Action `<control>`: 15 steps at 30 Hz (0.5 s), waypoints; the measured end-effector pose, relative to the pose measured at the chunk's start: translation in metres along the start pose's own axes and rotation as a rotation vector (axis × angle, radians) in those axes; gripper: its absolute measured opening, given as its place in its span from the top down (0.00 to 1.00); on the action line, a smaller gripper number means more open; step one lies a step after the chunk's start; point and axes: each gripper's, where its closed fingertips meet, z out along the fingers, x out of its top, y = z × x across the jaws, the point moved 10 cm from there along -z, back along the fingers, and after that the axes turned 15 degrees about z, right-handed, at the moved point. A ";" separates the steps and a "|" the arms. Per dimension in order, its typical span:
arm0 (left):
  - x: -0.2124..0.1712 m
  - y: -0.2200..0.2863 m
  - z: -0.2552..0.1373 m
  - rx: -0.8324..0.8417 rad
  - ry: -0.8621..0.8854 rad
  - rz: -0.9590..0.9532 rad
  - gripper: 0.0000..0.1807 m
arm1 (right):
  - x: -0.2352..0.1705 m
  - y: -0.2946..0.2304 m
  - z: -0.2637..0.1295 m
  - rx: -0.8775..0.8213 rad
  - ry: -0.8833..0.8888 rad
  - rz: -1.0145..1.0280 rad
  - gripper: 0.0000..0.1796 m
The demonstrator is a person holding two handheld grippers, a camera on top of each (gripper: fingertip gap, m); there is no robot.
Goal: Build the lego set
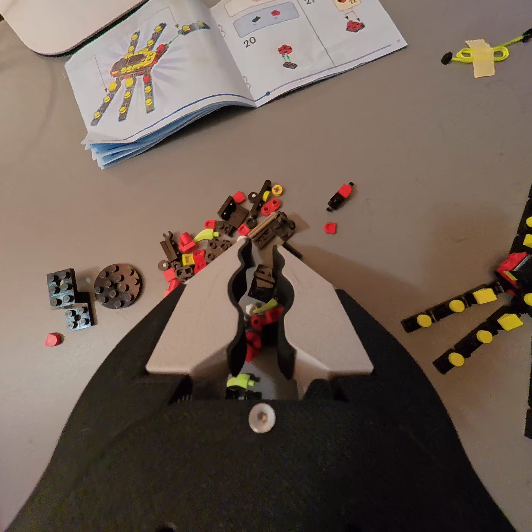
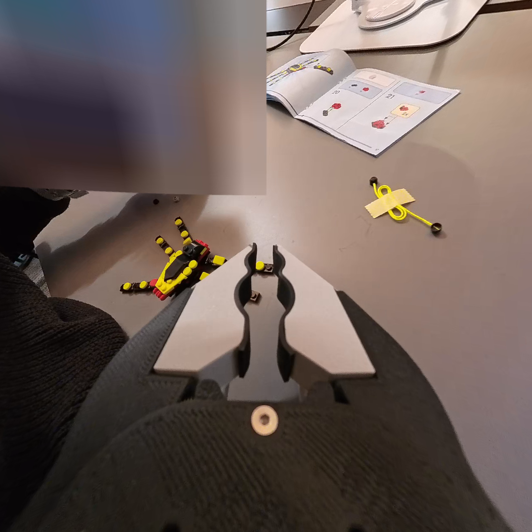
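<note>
The left tongs (image 1: pixel 261 244) fill the lower centre of the left wrist view, tips a little apart, right over the pile (image 1: pixel 218 239) of loose red, black and yellow pieces at mid-frame. A black piece (image 1: pixel 260 280) shows in the gap. I cannot tell whether it is held or lies below.

The right tongs (image 2: pixel 264 245) also stand narrowly parted. The end of one leg (image 2: pixel 264 266) of the model (image 2: pixel 178 270) sits between the tips, but whether they pinch it cannot be told. A small black plate (image 2: pixel 255 295) lies on the counter (image 2: pixel 374 288) lower in the gap.

The model, a black, yellow and red spider, lies just left of the right tongs; in the left view its legs reach in from the right edge.

Left of the pile are a round plate (image 1: pixel 117 286), black bricks (image 1: pixel 67 296) beside it and a red stud (image 1: pixel 52 339) at lower left. Right of the pile lie a red tile (image 1: pixel 330 228) and a red-and-black piece (image 1: pixel 341 195).

Farther up, the booklet (image 1: pixel 230 63) lies open. A taped yellow cord (image 1: pixel 483 56) lies at upper right and a white base (image 1: pixel 57 26) at upper left. A dark knit sleeve (image 2: pixel 43 345) fills the left edge of the right view.
</note>
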 end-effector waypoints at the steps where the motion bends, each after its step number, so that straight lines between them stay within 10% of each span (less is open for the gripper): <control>1: 0.001 0.001 0.001 -0.001 -0.001 0.006 0.94 | 0.000 0.000 0.000 0.001 -0.001 0.000 0.95; 15: 0.000 0.003 0.005 -0.054 -0.010 -0.003 0.99 | 0.000 -0.001 0.000 -0.004 -0.001 -0.010 0.95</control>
